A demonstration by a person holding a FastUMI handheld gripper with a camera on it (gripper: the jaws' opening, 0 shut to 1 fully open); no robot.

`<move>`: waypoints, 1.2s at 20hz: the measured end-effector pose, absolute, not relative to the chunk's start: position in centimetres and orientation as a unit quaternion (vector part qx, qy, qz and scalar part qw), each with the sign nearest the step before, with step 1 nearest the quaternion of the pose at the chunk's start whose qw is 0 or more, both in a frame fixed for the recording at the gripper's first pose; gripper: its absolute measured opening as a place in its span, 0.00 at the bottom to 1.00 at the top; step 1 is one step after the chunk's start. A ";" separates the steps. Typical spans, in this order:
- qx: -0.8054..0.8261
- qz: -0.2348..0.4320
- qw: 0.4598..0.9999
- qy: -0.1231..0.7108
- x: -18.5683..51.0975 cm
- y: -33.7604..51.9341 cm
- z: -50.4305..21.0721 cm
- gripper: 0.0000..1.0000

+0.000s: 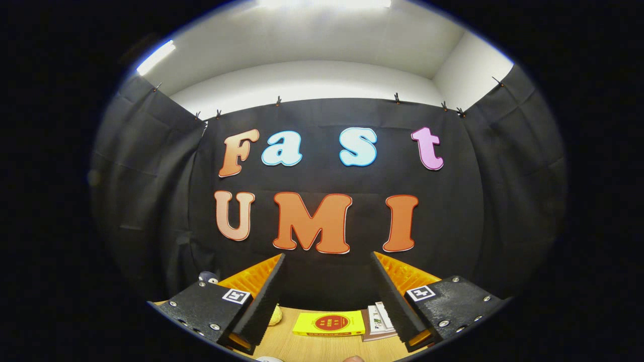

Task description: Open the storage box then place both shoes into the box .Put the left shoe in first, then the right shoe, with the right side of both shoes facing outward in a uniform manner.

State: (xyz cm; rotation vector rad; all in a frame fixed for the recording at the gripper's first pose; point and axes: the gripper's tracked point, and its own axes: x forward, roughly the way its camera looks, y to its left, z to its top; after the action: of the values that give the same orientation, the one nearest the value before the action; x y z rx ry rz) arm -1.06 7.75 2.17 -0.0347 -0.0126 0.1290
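Gripper fingers spread wide, holding nothing, aimed level at the wall above a table with a yellow book; box and shoes unseen, so opening step pending—tilt down first.

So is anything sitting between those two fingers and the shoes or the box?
Cannot tell: the open gripper points at the booth wall, with nothing between its fingers. Just ahead on the wooden table lie a yellow book and some booklets.
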 end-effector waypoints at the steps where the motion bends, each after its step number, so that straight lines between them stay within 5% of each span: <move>1: -0.020 0.065 0.998 -0.007 -1.1 7.8 2.2 0.97; 24: -0.020 0.159 0.984 0.078 -3.7 16.7 -4.0 0.97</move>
State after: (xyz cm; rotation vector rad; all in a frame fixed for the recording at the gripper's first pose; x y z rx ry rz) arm -3.65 16.67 -4.00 -0.0402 0.1563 0.3197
